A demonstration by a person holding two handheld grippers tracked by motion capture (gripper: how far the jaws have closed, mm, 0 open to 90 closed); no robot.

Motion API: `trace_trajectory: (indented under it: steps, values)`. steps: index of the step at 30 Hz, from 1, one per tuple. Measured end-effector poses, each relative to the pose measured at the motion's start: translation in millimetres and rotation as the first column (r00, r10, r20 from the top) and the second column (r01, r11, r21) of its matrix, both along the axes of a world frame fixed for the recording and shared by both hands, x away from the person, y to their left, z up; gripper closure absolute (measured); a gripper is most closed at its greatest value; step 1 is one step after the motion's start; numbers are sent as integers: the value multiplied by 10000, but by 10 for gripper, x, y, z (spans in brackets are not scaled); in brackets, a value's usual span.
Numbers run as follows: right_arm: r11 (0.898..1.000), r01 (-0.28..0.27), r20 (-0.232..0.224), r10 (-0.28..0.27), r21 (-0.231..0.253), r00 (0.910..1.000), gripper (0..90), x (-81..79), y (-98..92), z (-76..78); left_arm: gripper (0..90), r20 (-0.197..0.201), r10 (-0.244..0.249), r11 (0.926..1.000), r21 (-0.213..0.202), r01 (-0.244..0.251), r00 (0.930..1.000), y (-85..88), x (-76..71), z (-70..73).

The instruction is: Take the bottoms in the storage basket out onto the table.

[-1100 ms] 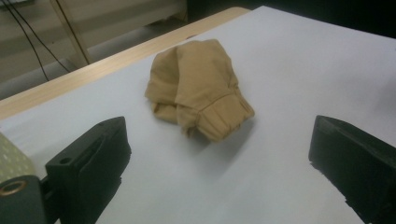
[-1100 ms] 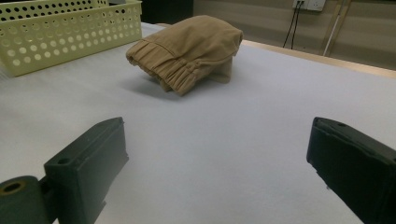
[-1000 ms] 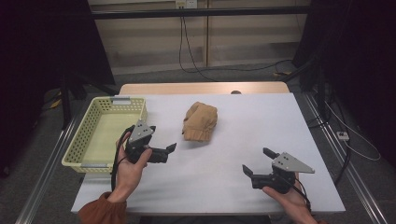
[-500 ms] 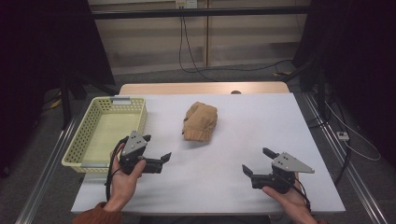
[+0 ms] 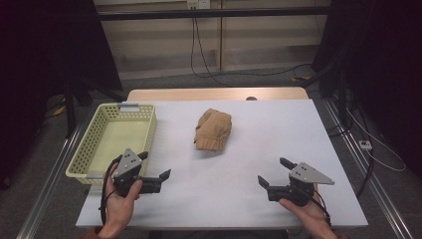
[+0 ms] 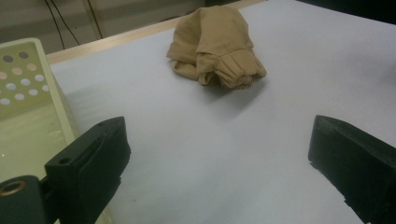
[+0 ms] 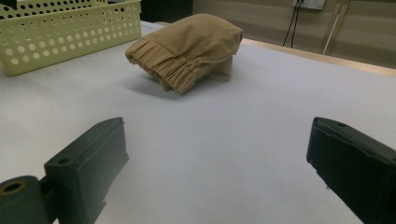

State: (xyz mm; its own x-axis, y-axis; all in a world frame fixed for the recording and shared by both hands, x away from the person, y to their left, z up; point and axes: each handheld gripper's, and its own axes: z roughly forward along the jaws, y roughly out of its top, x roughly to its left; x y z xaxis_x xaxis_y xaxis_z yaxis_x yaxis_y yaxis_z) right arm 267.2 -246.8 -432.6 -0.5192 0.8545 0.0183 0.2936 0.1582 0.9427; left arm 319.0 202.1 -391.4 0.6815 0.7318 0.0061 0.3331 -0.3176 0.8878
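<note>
The crumpled tan cloth garment (image 5: 213,130) is lying bunched on the white table (image 5: 298,134), near its middle and toward the far side, well apart from both tools. The left gripper (image 5: 155,167), a black two-jaw tool topped by a grey three-cornered plate, is sitting in the person's left hand (image 5: 118,201) at the near left of the table, its jaws standing wide apart and gripping nothing. In the left gripper view the garment (image 6: 215,46) is lying ahead between the spread jaws, with bare tabletop in front of it. The right gripper (image 5: 274,171), held in the right hand (image 5: 307,211) at the near right, is likewise gaping and empty; in the right gripper view the garment (image 7: 187,49) is showing its gathered elastic cuff. The pale yellow perforated plastic basket (image 5: 85,154) is resting at the table's left edge, just beside the left gripper, to the left of the garment
</note>
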Motion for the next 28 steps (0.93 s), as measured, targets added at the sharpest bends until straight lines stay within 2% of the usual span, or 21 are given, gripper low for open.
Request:
trace_trajectory:
  steps: [7, 11, 14, 16, 19, 22, 28]
  values:
    - [10000, -43, -22, 44, 47, 10000, 48, 5, -3, 0, 52, 87, 91, 9999, 66, -91, 9999, 31, -101, -68]
    - [10000, -83, 16, 83, 48, 10000, 48, -3, -1, 7, 50, 49, 381, 9991, -164, -380, 9993, 85, -155, -123]
    - [9999, -126, 46, 126, 56, 9999, 50, -8, -4, 11, 48, 305, 584, 9973, -455, -570, 9978, 130, -188, -104]
    - [9999, -127, 61, 127, 41, 9999, 50, -9, -3, 12, 47, 327, 633, 9959, -666, -611, 9975, 143, -193, -99]
    - [9999, -169, 77, 168, 18, 9998, 50, -8, 4, 12, 47, 277, 594, 9968, -549, -578, 9979, 149, -187, -121]
    - [9998, -179, 39, 179, 15, 9998, 50, -3, 9, 10, 47, 160, 613, 9960, -654, -602, 9980, 144, -170, -138]
    - [9999, -164, 47, 164, 29, 9999, 50, 1, 4, 8, 47, 331, 659, 9964, -553, -641, 9973, 145, -171, -130]
